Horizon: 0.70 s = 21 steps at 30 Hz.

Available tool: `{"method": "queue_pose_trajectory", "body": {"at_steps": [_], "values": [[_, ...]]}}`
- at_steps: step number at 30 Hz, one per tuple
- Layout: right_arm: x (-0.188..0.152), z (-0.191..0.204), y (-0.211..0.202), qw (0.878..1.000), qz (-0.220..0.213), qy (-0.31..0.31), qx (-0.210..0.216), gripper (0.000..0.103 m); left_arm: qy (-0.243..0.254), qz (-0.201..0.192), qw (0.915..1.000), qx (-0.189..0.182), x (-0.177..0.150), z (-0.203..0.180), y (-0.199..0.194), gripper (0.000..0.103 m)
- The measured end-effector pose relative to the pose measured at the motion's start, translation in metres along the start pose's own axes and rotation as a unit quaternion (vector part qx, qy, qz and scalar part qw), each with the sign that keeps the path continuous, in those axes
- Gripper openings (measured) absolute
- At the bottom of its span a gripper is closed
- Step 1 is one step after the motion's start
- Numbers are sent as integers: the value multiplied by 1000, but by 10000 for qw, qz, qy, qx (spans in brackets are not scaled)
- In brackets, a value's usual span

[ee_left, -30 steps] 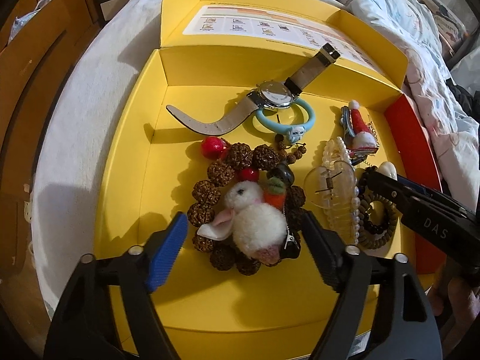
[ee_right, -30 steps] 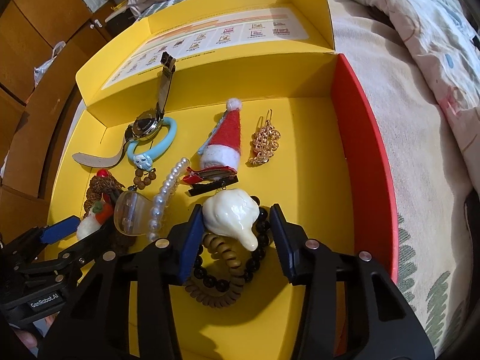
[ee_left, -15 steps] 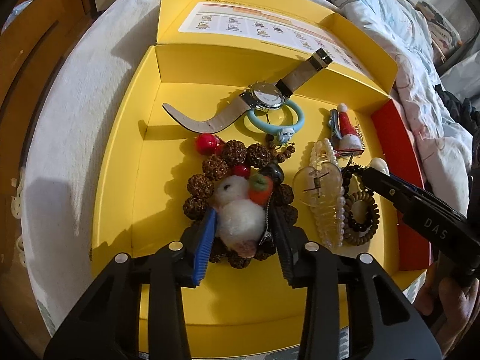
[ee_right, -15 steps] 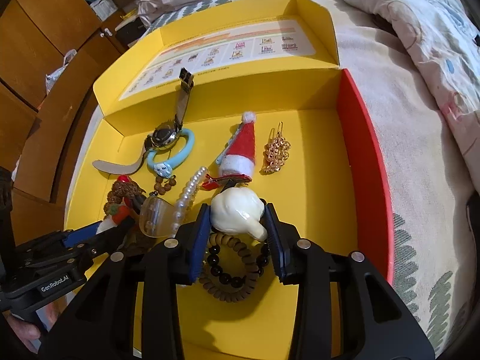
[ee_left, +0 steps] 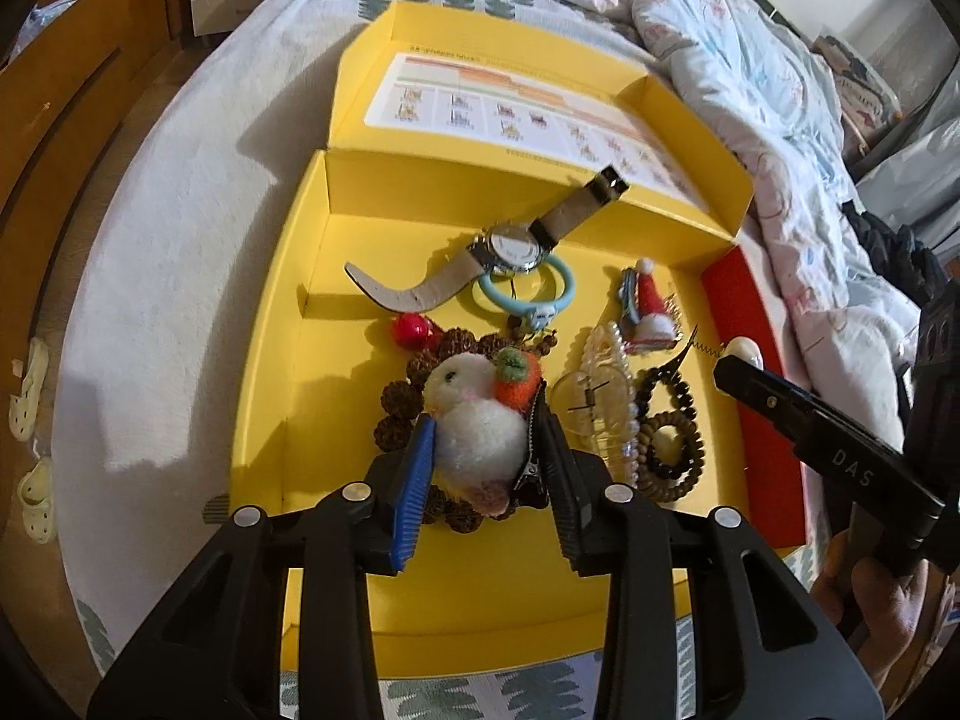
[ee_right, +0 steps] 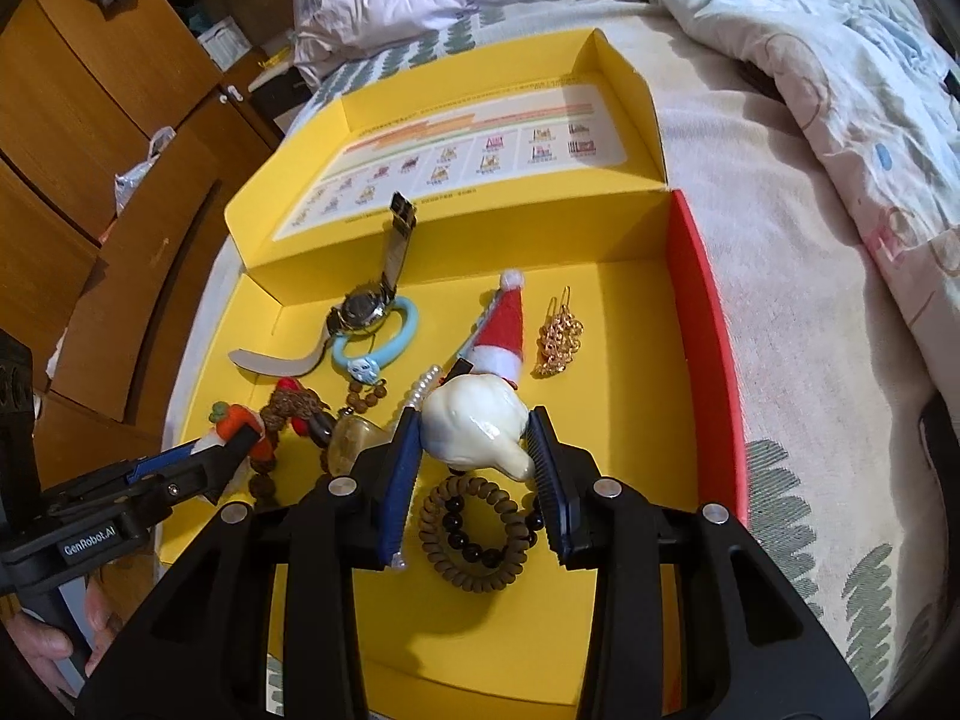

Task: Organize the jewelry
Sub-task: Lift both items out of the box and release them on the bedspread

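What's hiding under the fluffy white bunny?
Under the fluffy bunny charm you can see bumpy brown seed beads of a bracelet peeking out around it on the yellow box floor. The rest of that bracelet is covered by the bunny and the left gripper.

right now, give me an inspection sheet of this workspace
surface: open yellow box with a red side wall, lying on a bed
job's things: fluffy white bunny charm; cream shell piece; watch; blue ring; santa hat clip; gold hair clip; bead bracelets; clear claw clip
clutter: nothing seen
grippers: left gripper shut on the bunny charm; right gripper shut on the shell piece
cables: nothing seen
surroundings: wooden cabinets, crumpled quilt, slippers on the floor
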State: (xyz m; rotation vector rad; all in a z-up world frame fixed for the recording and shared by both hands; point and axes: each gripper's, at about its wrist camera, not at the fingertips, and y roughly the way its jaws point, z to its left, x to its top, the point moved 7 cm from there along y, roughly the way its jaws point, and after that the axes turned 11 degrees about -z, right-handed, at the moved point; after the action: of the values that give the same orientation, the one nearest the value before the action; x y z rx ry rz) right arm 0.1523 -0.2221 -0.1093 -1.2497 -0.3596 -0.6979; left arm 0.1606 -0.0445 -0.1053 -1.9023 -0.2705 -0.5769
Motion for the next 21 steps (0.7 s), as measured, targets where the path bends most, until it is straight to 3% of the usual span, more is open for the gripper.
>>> {"method": "queue_pose_trajectory", "body": {"at_steps": [10, 21], "values": [[2, 1, -11, 9999, -89, 23, 84, 37, -74, -116, 9998, -173, 5, -5, -15, 36], [-11, 8, -52, 9995, -219, -125, 211, 37, -86, -291, 9981, -534, -7, -5, -58, 36]]}}
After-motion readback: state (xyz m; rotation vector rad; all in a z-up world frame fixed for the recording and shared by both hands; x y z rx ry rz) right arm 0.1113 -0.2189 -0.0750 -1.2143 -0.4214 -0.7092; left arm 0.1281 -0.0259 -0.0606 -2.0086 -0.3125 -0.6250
